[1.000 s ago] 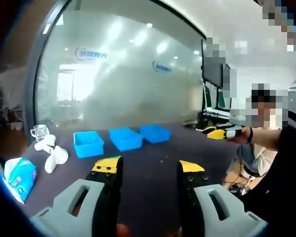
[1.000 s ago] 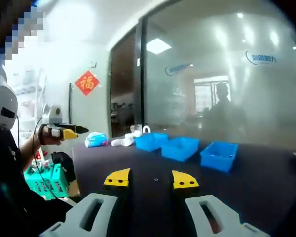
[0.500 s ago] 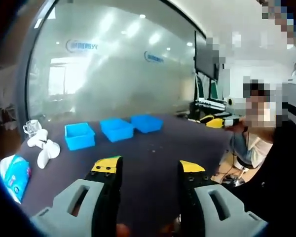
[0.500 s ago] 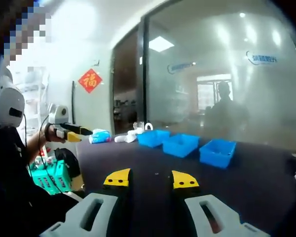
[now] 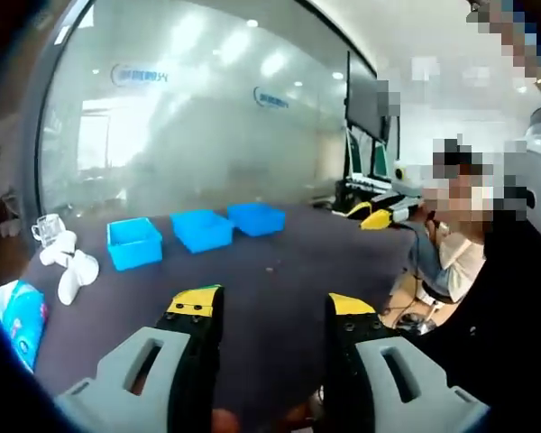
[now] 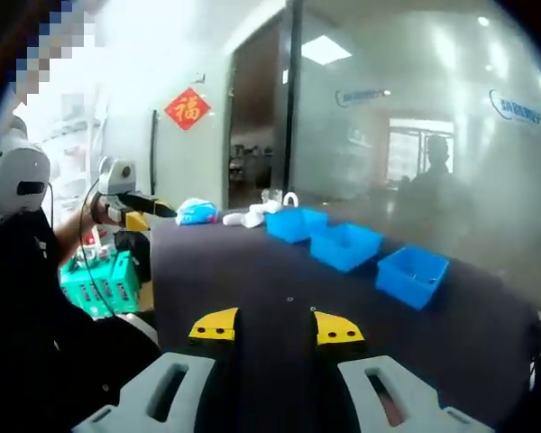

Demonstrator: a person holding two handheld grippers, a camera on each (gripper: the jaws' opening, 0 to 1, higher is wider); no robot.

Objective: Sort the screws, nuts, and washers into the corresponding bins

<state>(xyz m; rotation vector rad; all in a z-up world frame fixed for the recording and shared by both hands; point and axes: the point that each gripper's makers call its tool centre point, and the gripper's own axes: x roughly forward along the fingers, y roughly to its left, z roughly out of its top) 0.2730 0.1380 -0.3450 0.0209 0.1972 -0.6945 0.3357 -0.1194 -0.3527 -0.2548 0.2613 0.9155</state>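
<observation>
Three blue bins sit in a row on the dark table point(image 5: 279, 298), toward its far side in front of a frosted glass wall point(image 5: 207, 117). In the left gripper view that's the left bin point(image 5: 133, 244), middle bin point(image 5: 201, 229) and right bin point(image 5: 256, 217), close together but not touching as far as I can make out. Same three show in the right gripper view, running away to the left. I can't see what's inside any of them. As for the screws, nuts and washers, there's a tiny speck point(image 5: 270, 267) on the table in front of the bins in the left gripper view, and another small speck point(image 6: 289, 299) in the right gripper view, but they're way too small to say what they are.

Left gripper point(image 5: 272, 307) is released, jaws spread with bare tabletop between the yellow tips, nothing in them, held up above the near edge of the table. Right gripper point(image 6: 278, 327) is the same deal: jaws apart, empty, above the table.

Left of the bins in the left gripper view there are some white objects point(image 5: 68, 266) and a clear glass cup point(image 5: 45, 229) behind them, plus a blue-and-white packet point(image 5: 22, 317) nearer the edge. Off the table's right side, a person point(image 5: 487, 298) in dark clothes. In the right gripper view there's a red square wall decoration point(image 6: 187, 107) and a green crate point(image 6: 104, 281) down beside the table.
</observation>
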